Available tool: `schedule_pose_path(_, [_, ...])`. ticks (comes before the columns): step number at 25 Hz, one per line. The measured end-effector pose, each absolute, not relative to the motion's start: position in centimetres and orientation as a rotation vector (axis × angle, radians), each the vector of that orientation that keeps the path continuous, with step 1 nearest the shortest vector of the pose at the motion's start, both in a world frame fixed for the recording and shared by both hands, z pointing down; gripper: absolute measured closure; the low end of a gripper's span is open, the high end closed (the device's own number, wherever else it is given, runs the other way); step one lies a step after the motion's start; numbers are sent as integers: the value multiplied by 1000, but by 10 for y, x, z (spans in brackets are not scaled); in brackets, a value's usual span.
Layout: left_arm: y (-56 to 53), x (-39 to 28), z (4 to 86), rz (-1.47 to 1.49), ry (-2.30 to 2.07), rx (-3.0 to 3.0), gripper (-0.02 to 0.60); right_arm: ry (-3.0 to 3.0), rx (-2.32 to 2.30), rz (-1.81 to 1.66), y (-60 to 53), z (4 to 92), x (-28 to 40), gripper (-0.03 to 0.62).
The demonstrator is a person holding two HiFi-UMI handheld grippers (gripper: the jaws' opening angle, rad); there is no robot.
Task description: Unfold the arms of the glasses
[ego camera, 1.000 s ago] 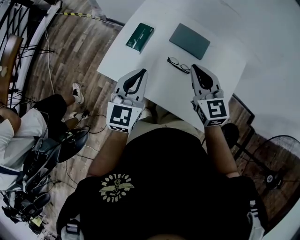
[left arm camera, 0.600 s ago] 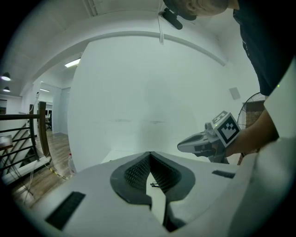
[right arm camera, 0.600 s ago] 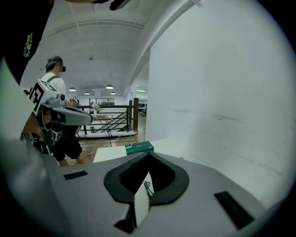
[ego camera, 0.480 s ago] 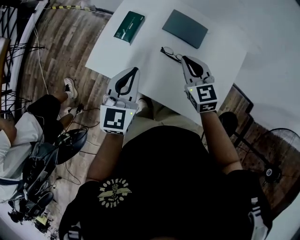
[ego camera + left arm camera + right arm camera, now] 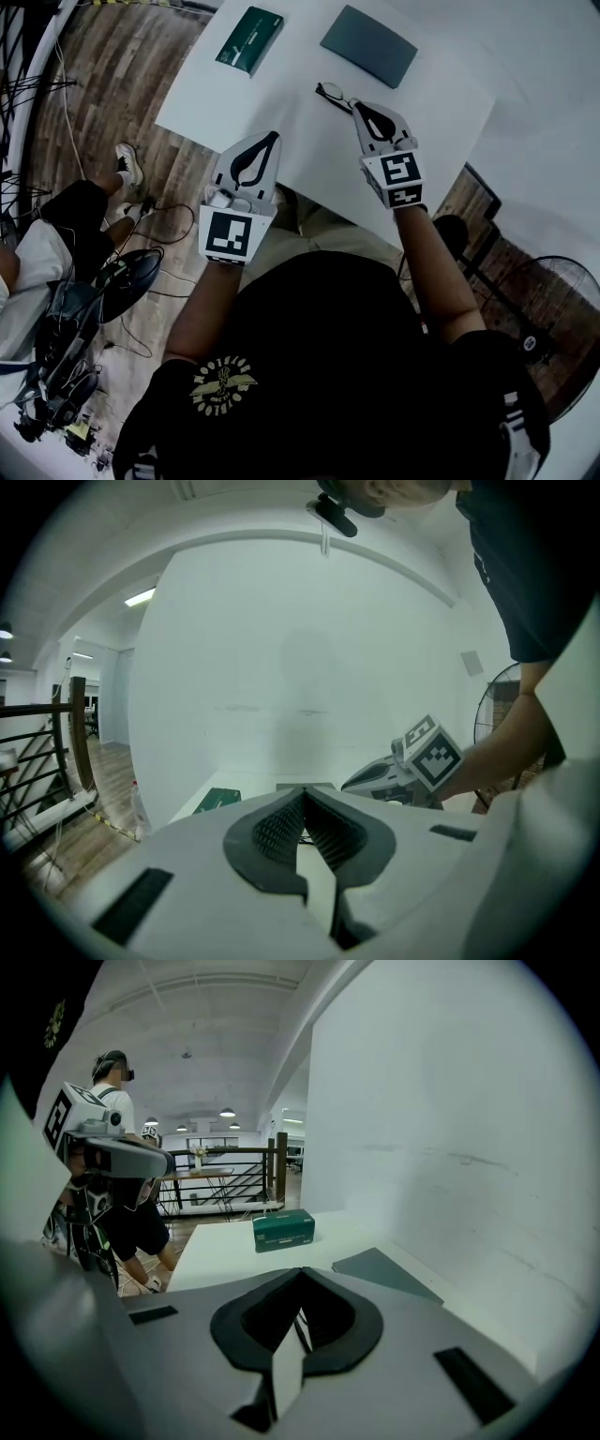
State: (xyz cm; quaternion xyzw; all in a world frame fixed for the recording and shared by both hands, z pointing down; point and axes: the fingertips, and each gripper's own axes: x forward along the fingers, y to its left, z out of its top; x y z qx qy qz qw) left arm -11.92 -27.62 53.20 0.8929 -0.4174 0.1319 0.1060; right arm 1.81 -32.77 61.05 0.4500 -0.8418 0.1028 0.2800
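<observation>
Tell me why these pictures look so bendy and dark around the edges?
Head view: dim overall, the white table is the brightest patch, its edges bowed by the wide lens; the glasses look small but sharp. Left gripper view: black rounded corners, curved wall lines, the near jaws a bit soft. Right gripper view: the same black rim, with the green box clear.

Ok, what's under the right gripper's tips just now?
The glasses on the white table: one lens end shows beside the right gripper, and a thin dark piece shows through its jaw opening. The other end is covered, so the arms can't be judged.
</observation>
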Motion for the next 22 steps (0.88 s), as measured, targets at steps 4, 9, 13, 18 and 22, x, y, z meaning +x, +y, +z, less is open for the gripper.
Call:
schedule_pose_path(4, [-273,-118,537,407,-1217,2630,575,-2211,1154,267,-331,637,18,595])
schedule_pose_path(9, [-286,-128,528,403,-1218,2628,575,-2108,1080,251,-350,667,12,595])
schedule_pose_path(13, [-280,-125,534,411,-1214,2624,575,-2043,1027,263,-351,690,16,542])
schedule_pose_path(18, [-260,-122,548,431,-1223,2584,575,-1973,984,252,-340,719,27,521])
schedule_pose_path(22, [-256,-127,552,432,-1236,2560,575,-1889,939,205,-343,733,28,513])
